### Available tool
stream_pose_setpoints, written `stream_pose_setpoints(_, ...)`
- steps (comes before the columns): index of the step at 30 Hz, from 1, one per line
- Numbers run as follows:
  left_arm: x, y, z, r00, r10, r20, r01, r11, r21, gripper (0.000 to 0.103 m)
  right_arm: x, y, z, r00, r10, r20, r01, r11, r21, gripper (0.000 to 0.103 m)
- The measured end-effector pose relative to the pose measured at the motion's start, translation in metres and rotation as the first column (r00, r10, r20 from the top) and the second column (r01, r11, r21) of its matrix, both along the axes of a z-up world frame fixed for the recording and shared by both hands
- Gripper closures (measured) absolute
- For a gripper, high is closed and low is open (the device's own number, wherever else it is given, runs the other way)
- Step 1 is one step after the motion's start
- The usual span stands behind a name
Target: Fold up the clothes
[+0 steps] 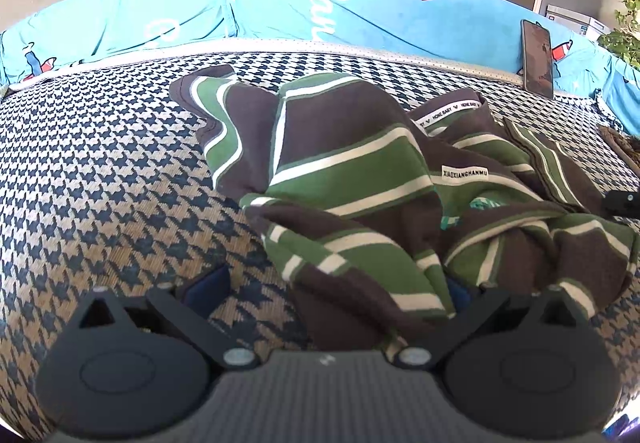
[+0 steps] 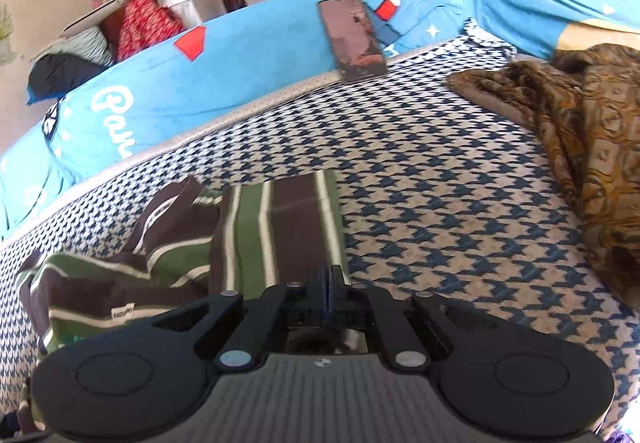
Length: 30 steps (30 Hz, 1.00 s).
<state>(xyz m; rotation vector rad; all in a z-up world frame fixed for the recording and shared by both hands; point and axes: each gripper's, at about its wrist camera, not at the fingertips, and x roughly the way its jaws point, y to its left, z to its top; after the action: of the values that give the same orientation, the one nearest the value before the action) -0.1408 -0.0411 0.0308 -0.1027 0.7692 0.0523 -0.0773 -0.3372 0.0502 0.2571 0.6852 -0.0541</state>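
On the houndstooth-patterned mattress [image 1: 100, 183], a crumpled brown, green and white striped garment [image 1: 360, 183] lies. Left gripper [image 1: 332, 295] spread over its near edge; right gripper [image 2: 326, 285] pressed together, pinching its hem.

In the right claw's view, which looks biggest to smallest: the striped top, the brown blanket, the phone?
1. Striped top and brown blanket: they look alike in size, both cut off by the frame, so unsure.
2. Phone: clearly smallest, though farthest away.
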Motion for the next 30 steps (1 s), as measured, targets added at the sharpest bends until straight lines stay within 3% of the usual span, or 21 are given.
stream_pose_setpoints(5, 0.0, -0.008, -0.001, 1.0, 0.019, 0.004, -0.019, 1.0, 0.002, 0.0, -0.014, -0.033, 0.009, 0.986, -0.164, 0.006, 0.164, 0.986, -0.03, 0.1)
stream_pose_setpoints(8, 0.0, -0.012, -0.002, 1.0, 0.03, 0.008, -0.03, 1.0, 0.003, 0.0, -0.021, -0.044, 0.01, 0.982, -0.187, 0.004, 0.187, 0.982, -0.02, 0.099)
stream_pose_setpoints(14, 0.0, -0.017, -0.003, 0.999, 0.044, 0.008, -0.044, 0.999, 0.002, 0.0, -0.028, -0.027, 0.01, 0.998, 0.012, 0.058, -0.014, 0.999, 0.034, 0.097)
stream_pose_setpoints(16, 0.0, -0.018, -0.003, 0.999, 0.047, 0.008, -0.047, 0.999, 0.002, 0.0, -0.027, -0.015, 0.011, 0.992, 0.094, 0.079, -0.098, 0.994, 0.041, 0.092)
stream_pose_setpoints(18, 0.0, -0.018, -0.003, 0.999, 0.048, 0.009, -0.048, 0.999, 0.001, 0.0, -0.025, 0.002, 0.011, 0.981, 0.172, 0.094, -0.175, 0.984, 0.03, 0.078)
stream_pose_setpoints(22, 0.0, -0.021, -0.003, 0.998, 0.058, 0.011, -0.058, 0.998, 0.001, 0.0, -0.022, 0.029, 0.007, 0.952, 0.285, 0.115, -0.285, 0.958, -0.015, 0.071)
stream_pose_setpoints(24, 0.0, -0.023, -0.003, 0.998, 0.062, 0.011, -0.062, 0.998, 0.001, 0.0, -0.019, 0.039, 0.002, 0.941, 0.321, 0.109, -0.32, 0.947, -0.028, 0.068)
stream_pose_setpoints(30, 0.001, -0.026, -0.004, 0.997, 0.073, 0.011, -0.073, 0.997, 0.002, 0.0, -0.008, 0.048, -0.017, 0.956, 0.288, 0.046, -0.286, 0.957, -0.04, 0.067)
